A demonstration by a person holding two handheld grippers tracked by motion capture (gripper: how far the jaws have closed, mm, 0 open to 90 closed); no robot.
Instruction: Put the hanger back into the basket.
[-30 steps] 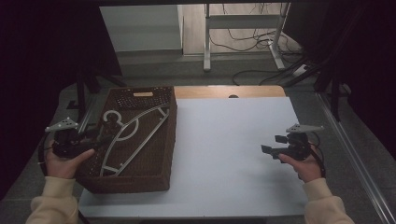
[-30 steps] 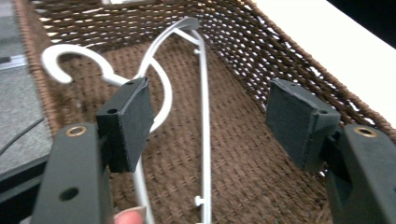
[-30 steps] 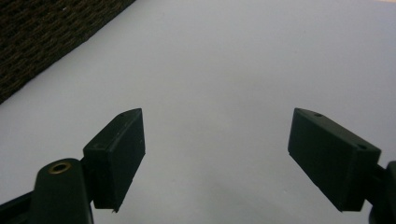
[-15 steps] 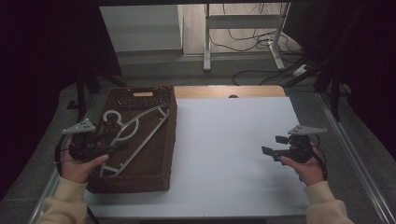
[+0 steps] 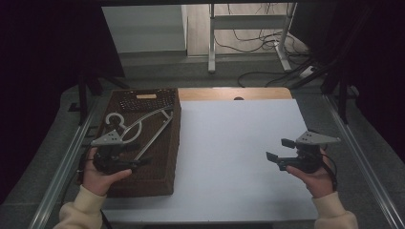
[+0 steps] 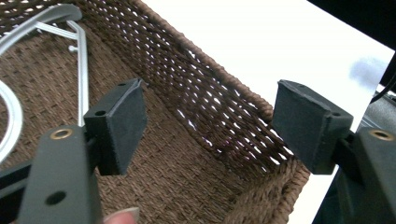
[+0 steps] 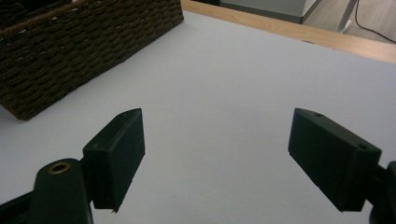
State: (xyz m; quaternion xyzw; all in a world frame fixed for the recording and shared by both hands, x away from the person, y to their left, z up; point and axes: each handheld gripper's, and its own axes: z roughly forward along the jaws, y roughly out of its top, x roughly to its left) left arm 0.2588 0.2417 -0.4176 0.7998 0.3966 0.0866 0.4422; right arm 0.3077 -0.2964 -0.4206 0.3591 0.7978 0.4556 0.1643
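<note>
Woven brown wicker basket (image 5: 143, 143) sits on the left of the smooth white tabletop (image 5: 239, 157), a thin silvery metal hanger (image 5: 143, 125) lying flat inside. Left tool (image 5: 136, 155) hovers level over the basket, jaws just opening, nothing between. Right tool (image 5: 279, 150) spread wide, empty, above the bare tabletop.

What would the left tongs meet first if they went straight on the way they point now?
Probably the inner side wall of the woven basket. The left tongs stand open and empty over the basket's floor, aimed at that wall, with the hanger off to one side. The depth is hard to judge.
</note>
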